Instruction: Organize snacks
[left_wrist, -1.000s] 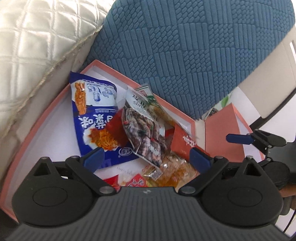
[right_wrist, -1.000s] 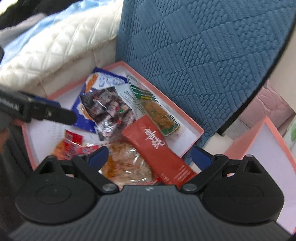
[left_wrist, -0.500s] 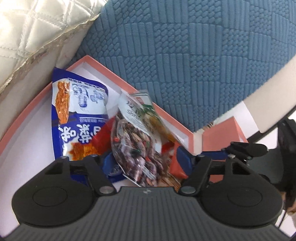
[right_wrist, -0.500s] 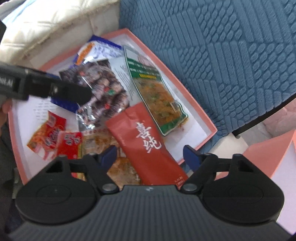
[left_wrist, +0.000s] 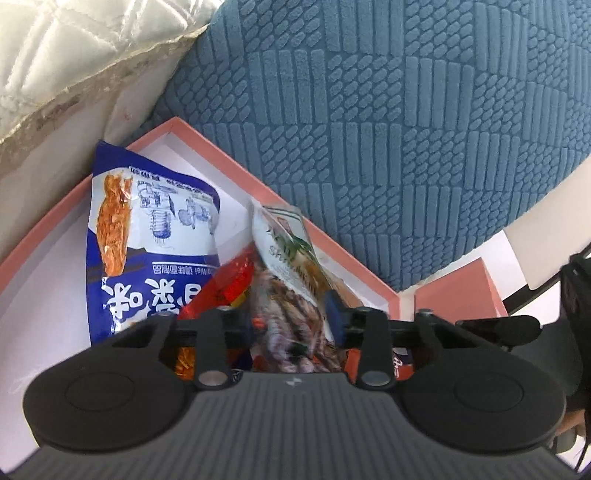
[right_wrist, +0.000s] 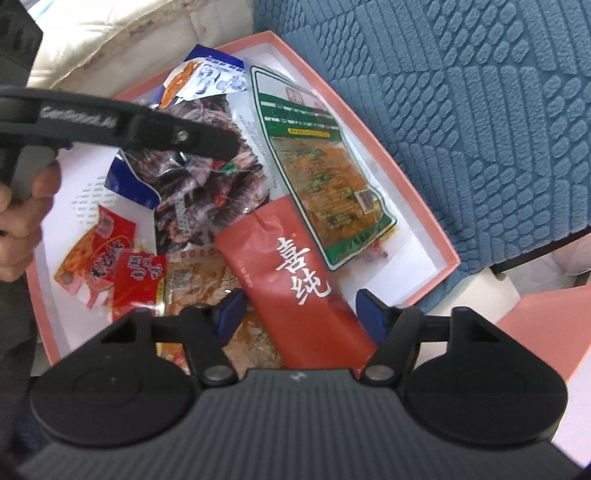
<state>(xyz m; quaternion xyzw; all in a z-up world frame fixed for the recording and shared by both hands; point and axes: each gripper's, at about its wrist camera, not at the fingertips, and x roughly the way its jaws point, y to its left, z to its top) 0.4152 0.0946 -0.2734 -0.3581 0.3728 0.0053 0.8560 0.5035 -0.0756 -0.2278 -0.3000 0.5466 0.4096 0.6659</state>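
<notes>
Now both grippers close around snack packets.

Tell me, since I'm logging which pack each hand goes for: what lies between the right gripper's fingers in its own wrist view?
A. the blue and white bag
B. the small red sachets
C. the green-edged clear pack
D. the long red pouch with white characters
D: the right gripper straddles the lower part of the long red pouch, its jaws closing but with gaps still showing either side of it.
</notes>
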